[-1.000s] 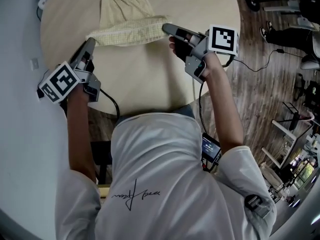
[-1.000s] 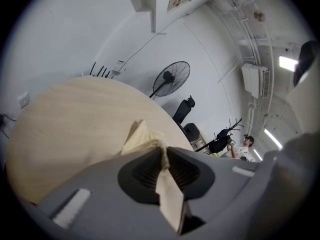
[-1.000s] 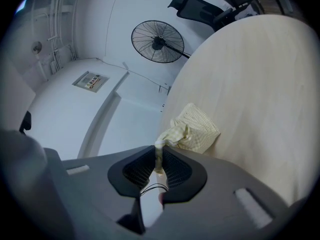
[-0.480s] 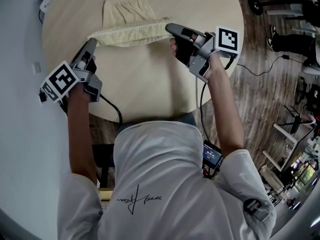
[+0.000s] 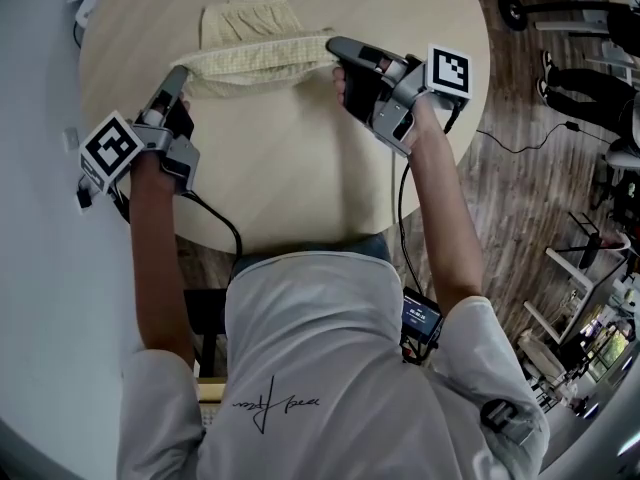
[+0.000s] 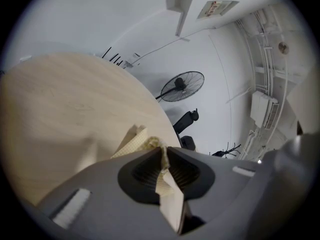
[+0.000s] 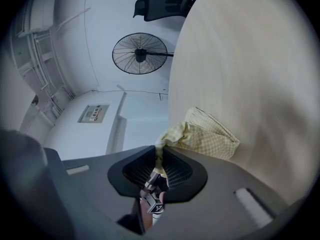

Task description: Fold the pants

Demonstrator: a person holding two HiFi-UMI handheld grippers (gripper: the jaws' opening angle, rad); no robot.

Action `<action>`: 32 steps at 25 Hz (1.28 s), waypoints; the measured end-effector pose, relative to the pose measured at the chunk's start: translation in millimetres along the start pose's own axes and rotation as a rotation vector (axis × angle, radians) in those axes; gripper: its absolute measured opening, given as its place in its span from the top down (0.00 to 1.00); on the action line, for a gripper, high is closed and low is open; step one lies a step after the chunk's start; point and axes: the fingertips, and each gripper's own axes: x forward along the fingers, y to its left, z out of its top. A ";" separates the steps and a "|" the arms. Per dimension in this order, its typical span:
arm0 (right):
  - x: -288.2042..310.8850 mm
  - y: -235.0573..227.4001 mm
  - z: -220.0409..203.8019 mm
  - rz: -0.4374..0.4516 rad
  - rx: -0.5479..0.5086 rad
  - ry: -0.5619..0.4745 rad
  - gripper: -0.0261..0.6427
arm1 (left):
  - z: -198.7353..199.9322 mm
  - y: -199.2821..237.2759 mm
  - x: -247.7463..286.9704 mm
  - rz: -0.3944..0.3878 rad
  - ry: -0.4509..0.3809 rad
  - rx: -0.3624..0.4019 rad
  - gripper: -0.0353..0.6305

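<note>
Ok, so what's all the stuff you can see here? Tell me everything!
pants: one, pale yellow checked, on the far part of the table, front edge stretched between the two grippers
table: one, light wood, round, in front of the person
fan: one, black, standing by the white wall
office chair: one, black, beyond the table, near the fan
floor: brown wood pattern, right of the table
left gripper: one, grey, shut on the pants' left end
right gripper: one, grey, shut on the pants' right end
</note>
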 end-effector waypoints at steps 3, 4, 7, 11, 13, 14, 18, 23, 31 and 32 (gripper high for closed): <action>1.6 -4.5 -2.8 0.018 0.039 -0.010 0.90 | -0.7 2.6 0.1 -0.015 -0.007 -0.030 0.81; 1.7 -5.4 -3.9 0.023 0.051 -0.012 0.90 | -1.5 3.3 -0.4 -0.015 -0.009 -0.043 0.81; 0.9 -4.0 -1.4 0.039 0.084 -0.019 0.90 | -0.9 1.3 -0.4 -0.008 -0.014 -0.088 0.81; 20.9 -16.0 24.1 0.058 0.132 -0.041 0.90 | 16.5 15.7 27.3 -0.014 -0.008 -0.148 0.81; 32.9 -27.1 40.7 0.045 0.143 -0.052 0.90 | 27.3 25.3 48.2 -0.023 -0.005 -0.176 0.81; 37.4 -30.9 46.7 0.036 0.148 -0.055 0.90 | 31.8 27.9 56.6 -0.028 -0.004 -0.191 0.81; 48.7 -34.3 59.7 0.053 0.218 -0.071 0.90 | 44.8 29.0 72.8 -0.051 0.008 -0.244 0.81; 54.8 -39.9 79.7 0.128 0.336 -0.127 0.90 | 49.6 32.0 92.8 -0.092 0.018 -0.320 0.81; 70.8 -36.4 116.0 0.227 0.489 -0.235 0.89 | 66.0 28.6 130.0 -0.169 -0.048 -0.517 0.80; 72.1 -35.8 122.2 0.245 0.508 -0.256 0.89 | 69.5 26.2 133.9 -0.178 -0.057 -0.532 0.80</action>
